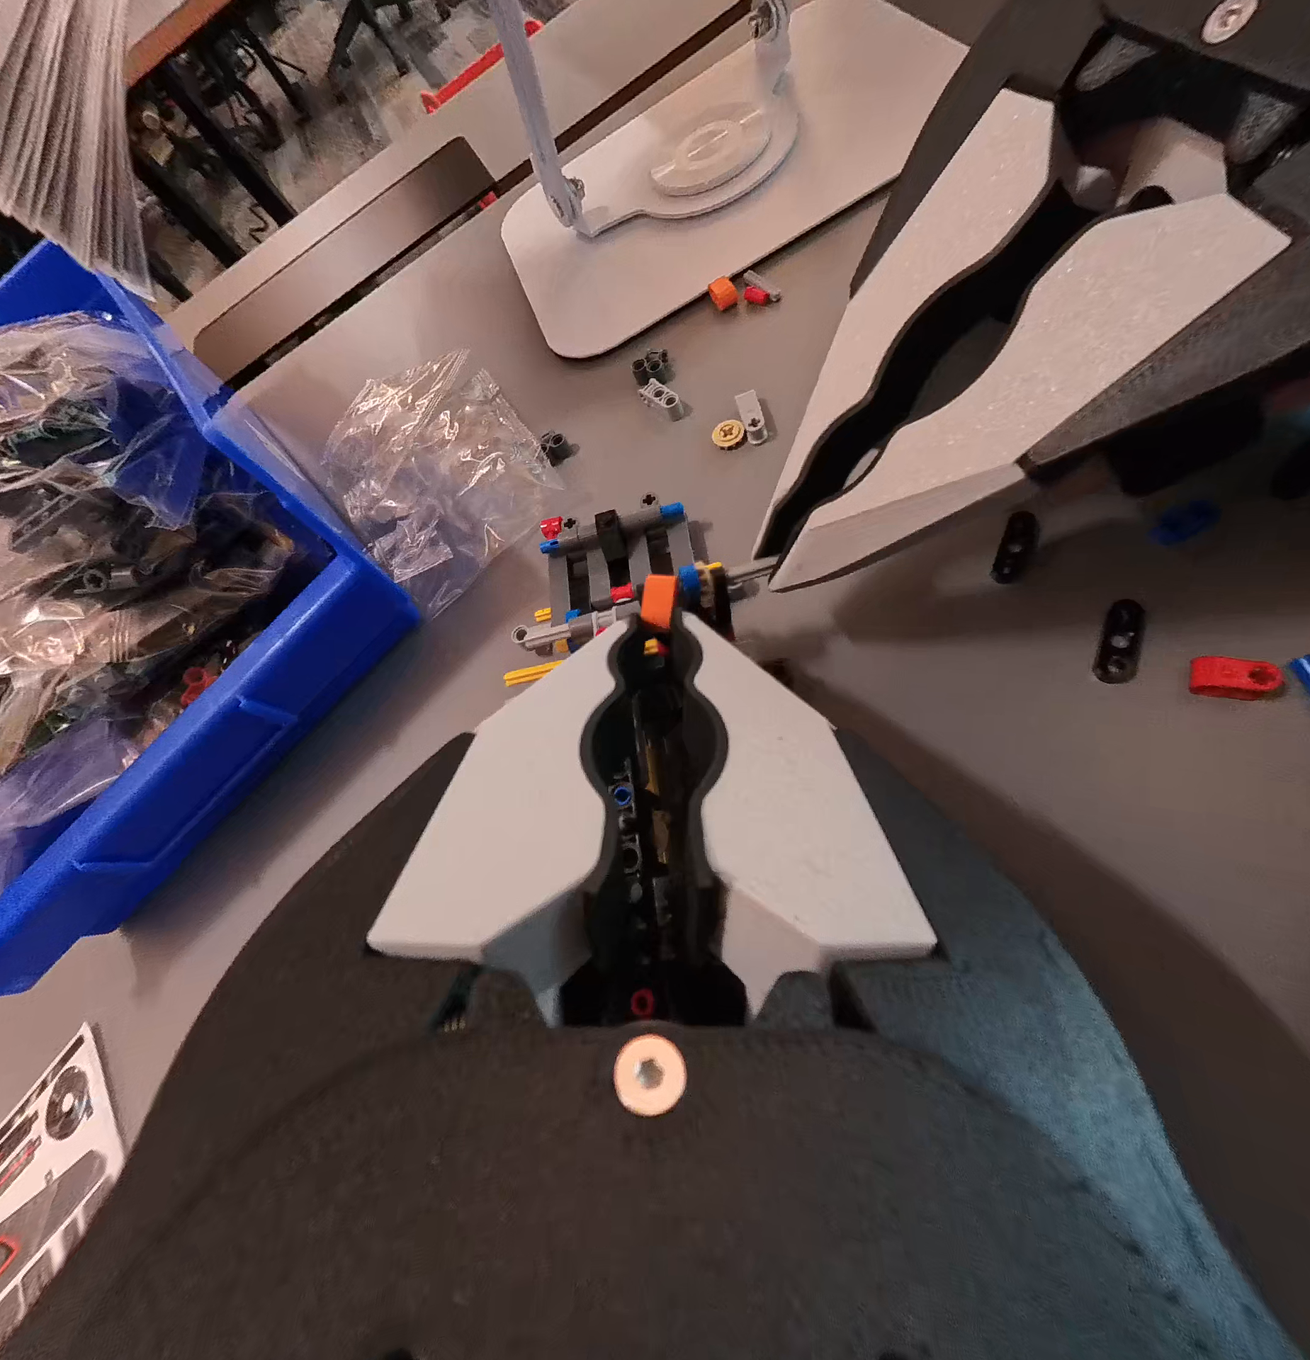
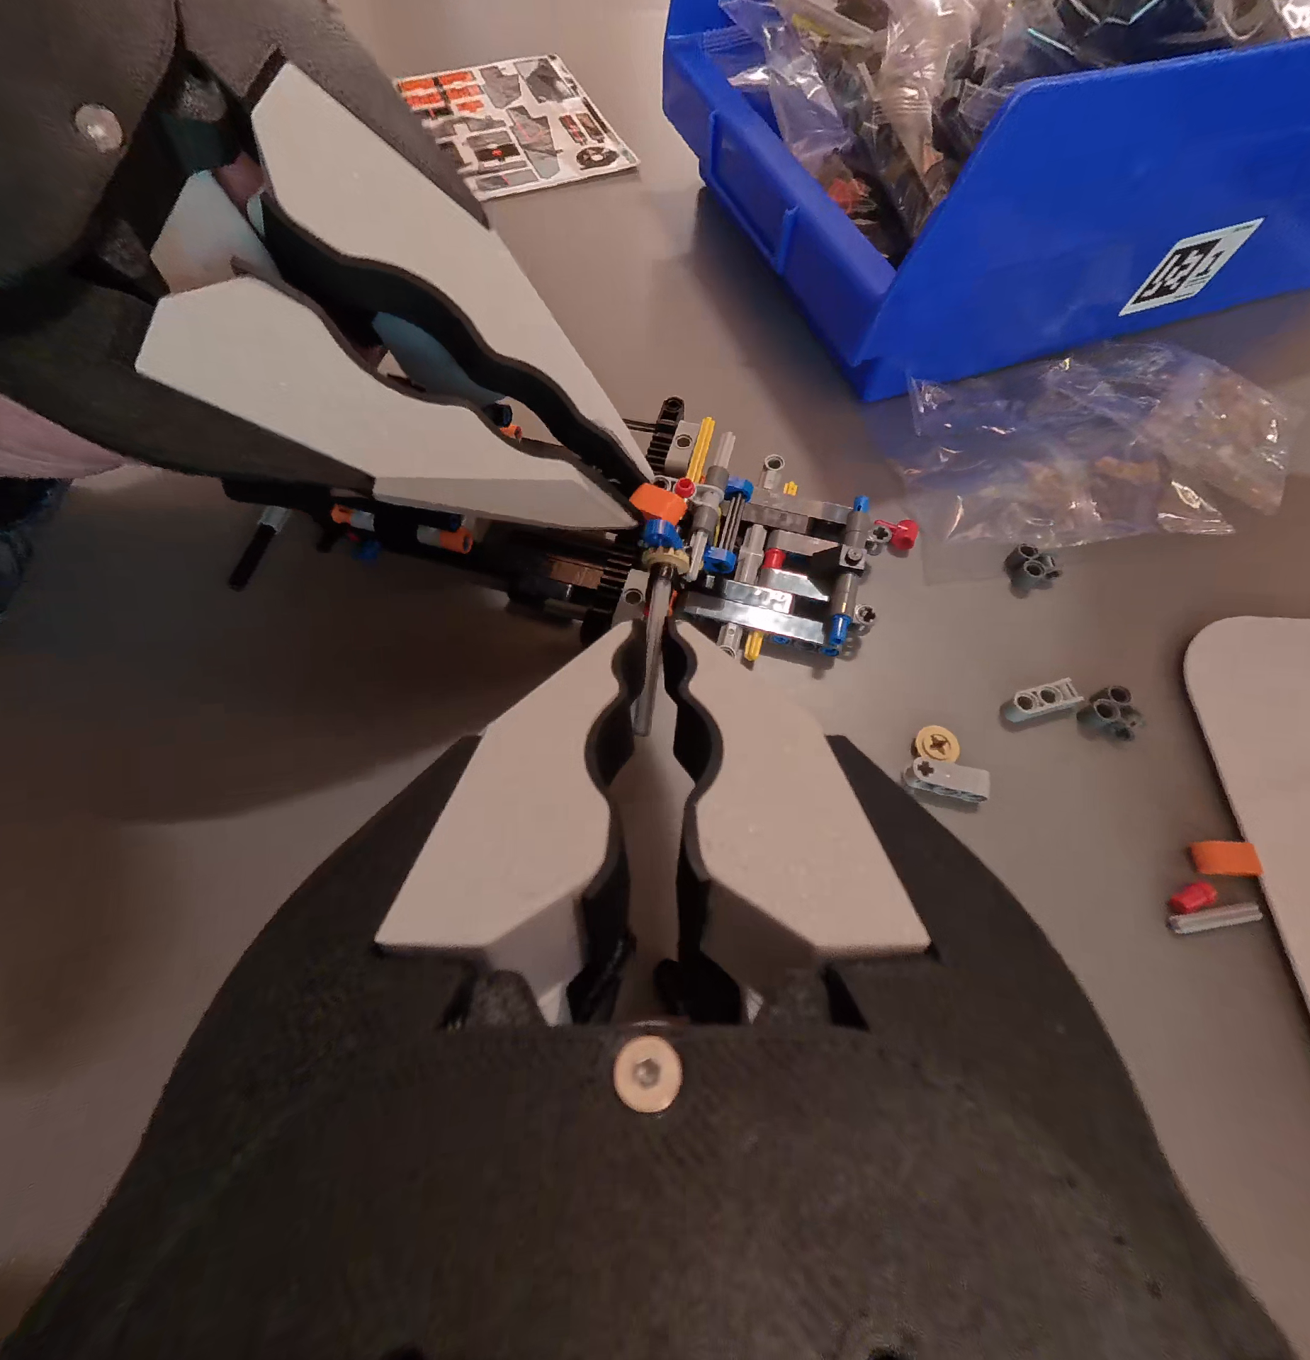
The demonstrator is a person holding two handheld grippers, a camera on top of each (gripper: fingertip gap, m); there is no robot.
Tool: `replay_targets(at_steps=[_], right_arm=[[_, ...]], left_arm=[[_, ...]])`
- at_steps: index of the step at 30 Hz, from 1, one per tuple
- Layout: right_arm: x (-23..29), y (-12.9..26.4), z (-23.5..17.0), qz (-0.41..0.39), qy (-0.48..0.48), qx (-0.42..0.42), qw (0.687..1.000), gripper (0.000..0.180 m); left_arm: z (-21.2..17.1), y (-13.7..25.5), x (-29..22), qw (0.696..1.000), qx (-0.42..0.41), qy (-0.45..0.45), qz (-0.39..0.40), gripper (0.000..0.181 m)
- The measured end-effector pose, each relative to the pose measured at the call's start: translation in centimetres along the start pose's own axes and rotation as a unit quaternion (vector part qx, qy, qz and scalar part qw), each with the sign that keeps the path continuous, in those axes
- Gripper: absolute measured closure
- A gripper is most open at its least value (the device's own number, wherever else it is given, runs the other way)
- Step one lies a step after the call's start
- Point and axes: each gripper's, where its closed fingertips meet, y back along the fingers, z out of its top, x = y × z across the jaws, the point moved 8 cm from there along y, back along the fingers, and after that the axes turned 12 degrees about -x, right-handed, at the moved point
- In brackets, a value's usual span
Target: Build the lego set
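A: Largest first: our grey surface [image 2: 821, 309] carries the blue plastic bin of bagged parts [image 2: 1079, 243], and just before it sits the half-built grey, black and blue lego chassis [image 2: 777, 559].

B: Our left gripper [image 1: 655, 633] has its jaws clamped on that chassis beside the orange piece [image 1: 657, 600]. Our right gripper [image 2: 648, 662] has its jaws closed on the thin grey metal-looking axle [image 2: 655, 625].

A: So we're seating the axle through the small tan gear [image 2: 666, 561], we judge.

B: Next we'd keep it in line with the hole, push straight, and brace with the left.
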Motion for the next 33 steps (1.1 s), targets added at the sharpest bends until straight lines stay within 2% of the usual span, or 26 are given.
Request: replay_targets(at_steps=[10,33], right_arm=[[-0.11,-0.06,0.00,-0.001,-0.055,-0.007,0.998,0.179],[-0.05,-0.05,0.08,-0.003,-0.064,-0.017,0.998,0.178]], left_arm=[[0.11,-0.04,-0.17,1.000,0.016,0.000,0.008,0.176],[0.12,-0.21,-0.40,0.996,0.081,0.011,-0.021,0.177]])
